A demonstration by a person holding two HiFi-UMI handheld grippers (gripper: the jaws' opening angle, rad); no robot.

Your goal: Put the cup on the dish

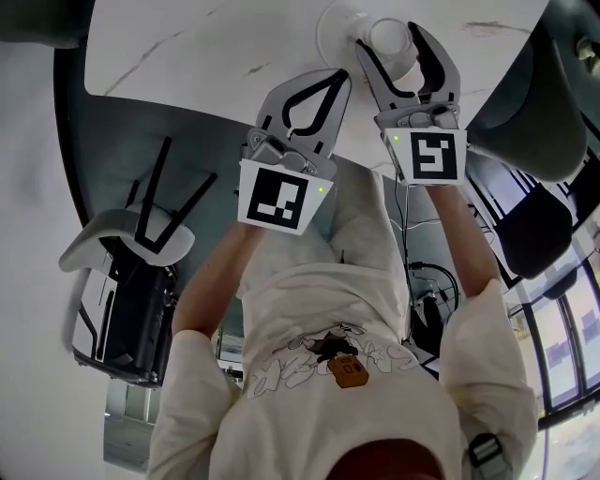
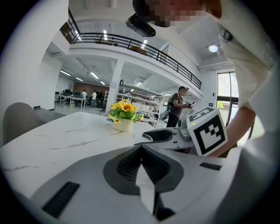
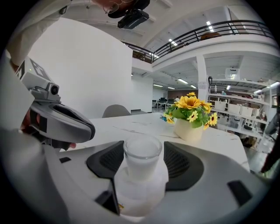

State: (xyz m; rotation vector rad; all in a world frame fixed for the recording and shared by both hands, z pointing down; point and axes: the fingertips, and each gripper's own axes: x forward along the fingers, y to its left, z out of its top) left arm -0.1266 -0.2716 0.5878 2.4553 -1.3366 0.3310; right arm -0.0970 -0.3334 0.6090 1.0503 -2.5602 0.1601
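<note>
A white cup (image 1: 390,39) stands upright between the jaws of my right gripper (image 1: 394,47), which is shut on it. Under it lies a white round dish (image 1: 336,26) on the marble table (image 1: 206,47). In the right gripper view the cup (image 3: 142,159) sits between the dark pads (image 3: 107,162), with the dish (image 3: 140,197) just below it; whether they touch is unclear. My left gripper (image 1: 337,82) hovers beside the right one, just left of the dish, shut with nothing in it. Its jaws meet in the left gripper view (image 2: 141,151).
A pot of yellow flowers (image 3: 190,118) stands further along the table, also in the left gripper view (image 2: 124,117). A grey chair (image 1: 127,234) is tipped on the floor at left, a dark chair (image 1: 548,103) stands at right. A person (image 2: 177,105) stands far off.
</note>
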